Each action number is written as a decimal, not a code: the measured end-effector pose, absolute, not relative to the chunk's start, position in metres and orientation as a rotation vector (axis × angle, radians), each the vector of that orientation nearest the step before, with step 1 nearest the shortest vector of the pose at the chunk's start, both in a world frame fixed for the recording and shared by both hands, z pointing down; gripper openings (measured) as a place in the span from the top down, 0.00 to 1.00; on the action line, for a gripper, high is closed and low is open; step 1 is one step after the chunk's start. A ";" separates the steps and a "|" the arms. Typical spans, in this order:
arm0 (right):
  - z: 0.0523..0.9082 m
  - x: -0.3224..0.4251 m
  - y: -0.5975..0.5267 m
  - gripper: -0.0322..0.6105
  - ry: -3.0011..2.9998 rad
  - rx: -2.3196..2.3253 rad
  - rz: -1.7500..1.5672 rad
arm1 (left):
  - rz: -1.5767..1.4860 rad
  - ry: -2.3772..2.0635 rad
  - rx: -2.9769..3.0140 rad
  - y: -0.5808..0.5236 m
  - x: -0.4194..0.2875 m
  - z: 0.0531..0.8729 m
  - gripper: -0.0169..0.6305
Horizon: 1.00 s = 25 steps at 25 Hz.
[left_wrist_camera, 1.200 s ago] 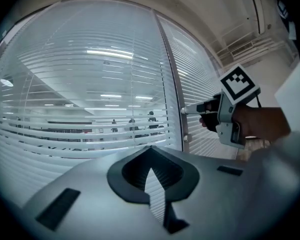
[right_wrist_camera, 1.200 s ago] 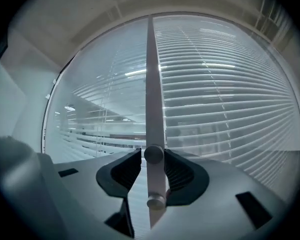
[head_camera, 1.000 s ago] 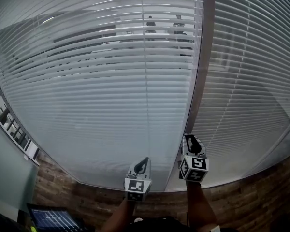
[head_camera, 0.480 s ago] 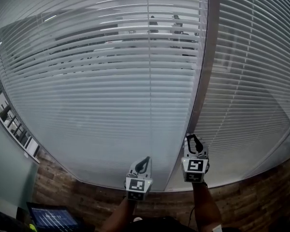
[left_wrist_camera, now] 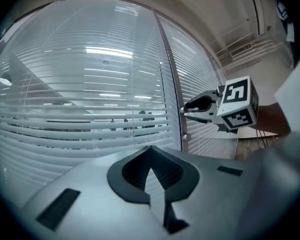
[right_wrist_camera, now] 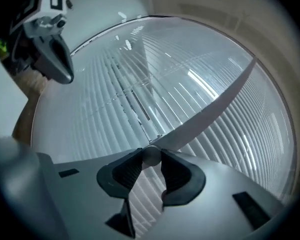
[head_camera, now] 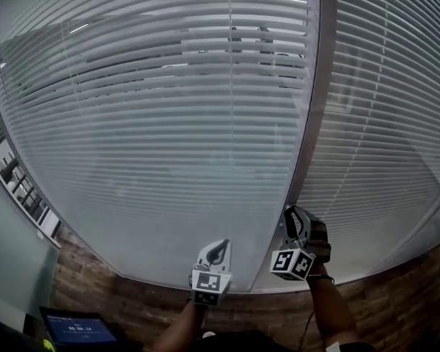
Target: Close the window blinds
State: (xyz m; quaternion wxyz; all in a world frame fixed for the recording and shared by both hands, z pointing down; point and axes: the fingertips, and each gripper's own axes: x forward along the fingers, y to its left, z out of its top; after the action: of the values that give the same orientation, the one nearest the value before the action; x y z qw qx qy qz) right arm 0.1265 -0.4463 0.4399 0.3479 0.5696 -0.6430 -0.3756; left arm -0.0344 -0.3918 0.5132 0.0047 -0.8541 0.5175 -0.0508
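Note:
White slatted blinds [head_camera: 169, 138] hang behind glass, split by a grey upright frame [head_camera: 317, 101], with a second blind panel [head_camera: 385, 138] to its right. At the foot of that frame my right gripper [head_camera: 292, 213] is shut on a small round grey knob [right_wrist_camera: 151, 155], its pads pressing the knob from both sides. In the left gripper view the knob [left_wrist_camera: 184, 137] sits on the frame just below the right gripper [left_wrist_camera: 188, 108]. My left gripper [head_camera: 220, 246] hovers lower left of it, before the left blind, shut and holding nothing.
A brick wall [head_camera: 132, 306] runs below the window sill. A lit screen [head_camera: 77, 330] stands at the lower left. Shelving [head_camera: 18, 189] shows at the far left edge. Figures [head_camera: 249, 39] are dimly visible through the upper slats.
My right gripper has rolled on the knob, its marker cube tipping and dropping slightly to the right. The left gripper has stayed where it was.

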 end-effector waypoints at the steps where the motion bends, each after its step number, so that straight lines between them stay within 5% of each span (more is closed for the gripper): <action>1: 0.441 0.126 -0.446 0.76 -1.624 1.441 -1.017 | -0.158 1.618 -2.676 -0.392 -0.034 0.513 0.99; 11: 0.440 0.126 -0.445 0.76 -1.666 1.392 -1.090 | -0.177 1.618 -2.672 -0.392 -0.034 0.516 0.98; 25: 0.439 0.136 -0.440 0.76 -2.342 1.984 -0.208 | -0.135 1.621 -2.664 -0.391 -0.032 0.509 0.99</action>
State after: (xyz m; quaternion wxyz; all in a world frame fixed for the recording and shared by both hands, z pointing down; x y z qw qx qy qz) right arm 0.1361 -0.4399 0.4387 0.0326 0.6445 -0.7609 -0.0675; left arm -0.0321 -0.3913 0.5091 0.0100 -0.8535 0.5192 -0.0433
